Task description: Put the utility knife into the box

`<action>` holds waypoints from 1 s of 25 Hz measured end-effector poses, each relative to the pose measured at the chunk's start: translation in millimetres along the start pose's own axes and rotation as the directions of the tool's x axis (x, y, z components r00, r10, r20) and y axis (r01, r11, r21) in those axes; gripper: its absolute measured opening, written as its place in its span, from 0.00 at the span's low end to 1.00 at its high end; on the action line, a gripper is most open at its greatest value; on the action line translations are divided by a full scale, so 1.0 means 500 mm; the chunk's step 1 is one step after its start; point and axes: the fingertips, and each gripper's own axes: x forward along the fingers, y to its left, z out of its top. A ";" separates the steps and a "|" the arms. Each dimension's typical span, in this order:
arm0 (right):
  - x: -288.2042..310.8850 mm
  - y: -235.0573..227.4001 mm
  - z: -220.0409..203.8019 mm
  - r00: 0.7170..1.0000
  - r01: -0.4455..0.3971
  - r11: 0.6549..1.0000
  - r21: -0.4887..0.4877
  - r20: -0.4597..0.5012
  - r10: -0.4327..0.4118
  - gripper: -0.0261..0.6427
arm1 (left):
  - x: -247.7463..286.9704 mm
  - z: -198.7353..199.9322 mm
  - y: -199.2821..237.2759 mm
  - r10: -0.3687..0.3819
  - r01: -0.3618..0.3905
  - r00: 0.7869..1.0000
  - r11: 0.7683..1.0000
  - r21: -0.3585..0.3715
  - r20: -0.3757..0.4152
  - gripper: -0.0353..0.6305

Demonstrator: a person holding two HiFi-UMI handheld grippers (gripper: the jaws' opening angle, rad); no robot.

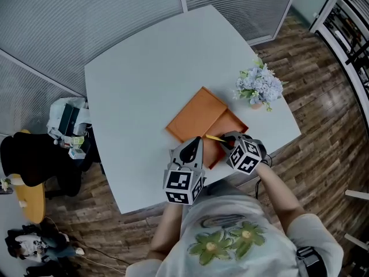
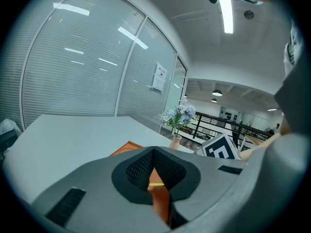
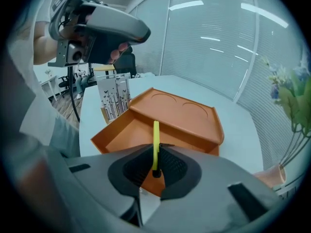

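White tabletop [image 1: 144,85], person standing at its near edge, one tool in each hand

Right tool [image 1: 226,140]: jaws clamped on the utility knife [image 3: 155,140]; thin yellow body gripped at its black rear end, edge-on between the pads, the rest sticking straight out ahead of the jaws; in the head view the utility knife [image 1: 215,137] shows as a short yellow bar at the tool's tip

Knife position: held over the near side of the orange box [image 1: 233,126], free end pointing across the open inside toward the lid [image 1: 193,114]; whether it touches the box floor cannot be told

Box [image 3: 121,130]: open, shallow, lying flat on the tabletop; lid [image 3: 180,113] beside it on the far side, touching it, two round recesses in its upper face; small carton with a black printed pattern [image 3: 114,101] just beside the box, seen from the right tool's view only

Left tool [image 1: 195,143]: jaws closed, tips meeting, nothing between them [image 2: 154,152]; it hovers just beside the box's near corner, close to the right tool; orange of the box and a sliver of yellow show through the gap below the tips

Pale blue flowers [image 1: 259,85] in a small vase [image 2: 175,141] near the tabletop's right edge, apart from the box
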 end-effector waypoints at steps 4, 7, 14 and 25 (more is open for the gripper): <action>0.014 0.001 -0.006 1.000 -0.021 0.999 -0.024 -0.023 0.021 0.10 | 0.002 0.000 0.002 0.005 -0.005 1.000 1.000 -0.002 -0.006 0.05; 0.027 0.000 -0.012 0.999 -0.036 0.999 -0.038 -0.037 0.034 0.10 | 0.004 -0.004 0.003 0.010 -0.010 1.000 1.000 -0.001 -0.012 0.05; 0.058 -0.004 -0.028 0.994 -0.065 0.992 -0.106 -0.093 0.055 0.10 | 0.006 -0.007 0.003 0.019 -0.019 1.000 1.000 -0.004 -0.011 0.05; 0.089 0.002 -0.054 0.980 -0.111 0.979 -0.171 -0.184 0.079 0.10 | 0.006 -0.013 0.005 0.029 -0.029 0.999 1.000 -0.004 -0.015 0.05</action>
